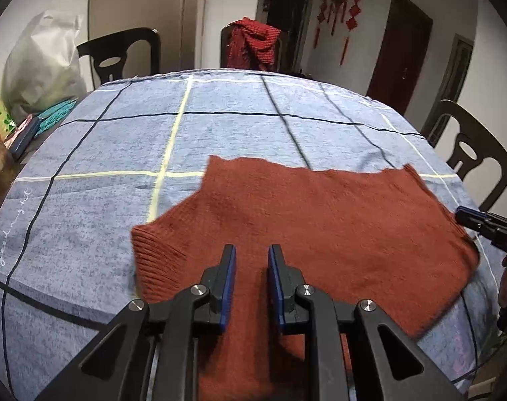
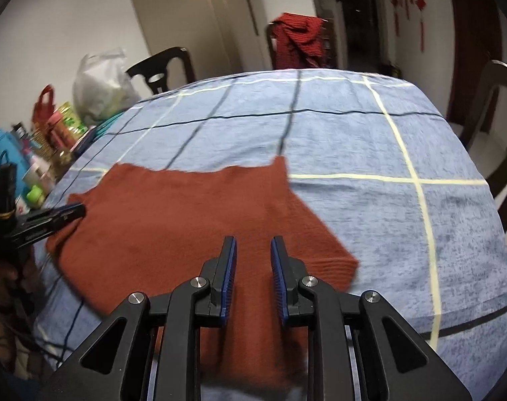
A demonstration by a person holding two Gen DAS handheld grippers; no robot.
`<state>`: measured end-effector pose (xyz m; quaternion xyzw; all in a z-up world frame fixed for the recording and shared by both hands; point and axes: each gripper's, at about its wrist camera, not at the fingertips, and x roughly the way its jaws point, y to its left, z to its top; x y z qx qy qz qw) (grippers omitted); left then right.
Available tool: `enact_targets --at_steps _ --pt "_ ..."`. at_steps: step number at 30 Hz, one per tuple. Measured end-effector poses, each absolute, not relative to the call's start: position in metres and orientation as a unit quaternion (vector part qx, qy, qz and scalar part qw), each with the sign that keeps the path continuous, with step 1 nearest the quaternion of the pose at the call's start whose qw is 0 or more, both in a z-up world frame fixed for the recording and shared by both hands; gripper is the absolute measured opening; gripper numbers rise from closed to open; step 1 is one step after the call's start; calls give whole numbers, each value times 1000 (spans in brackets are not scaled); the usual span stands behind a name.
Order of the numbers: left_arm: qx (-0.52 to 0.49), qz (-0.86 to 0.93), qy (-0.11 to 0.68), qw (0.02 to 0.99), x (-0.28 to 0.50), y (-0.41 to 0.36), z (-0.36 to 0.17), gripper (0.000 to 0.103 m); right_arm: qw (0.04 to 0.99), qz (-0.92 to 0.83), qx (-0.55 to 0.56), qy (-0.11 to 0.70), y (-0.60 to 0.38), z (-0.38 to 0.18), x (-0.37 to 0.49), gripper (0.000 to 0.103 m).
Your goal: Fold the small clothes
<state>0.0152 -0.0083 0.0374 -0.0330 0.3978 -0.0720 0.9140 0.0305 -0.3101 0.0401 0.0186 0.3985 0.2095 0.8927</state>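
Left gripper (image 1: 251, 250), black w/ blue pads, hovers over the rust-red knitted garment (image 1: 320, 220) at 6 o'clock in its own view; jaws partly apart, nothing between them. Right gripper (image 2: 252, 242), same build, likewise parted and holding nothing, above the same knit. Garment lies spread flat on the blue checked tablecloth (image 1: 120, 140) w/ dark and pale-yellow lines; ribbed cuff at 9 o'clock in left view. Right gripper tip shows at 3 o'clock there, at the cloth's edge. Dark-red knit (image 1: 253, 43) draped on a dark wooden chair (image 1: 225, 38) at 12. White plastic bag (image 1: 39, 67) at 10.
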Motion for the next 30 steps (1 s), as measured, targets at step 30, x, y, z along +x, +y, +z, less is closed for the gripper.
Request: enact_targets --at_steps 30 --pt "42 -114 390 913 -26 -82 28 31 875 271 -86 391 -241 18 -15 24"
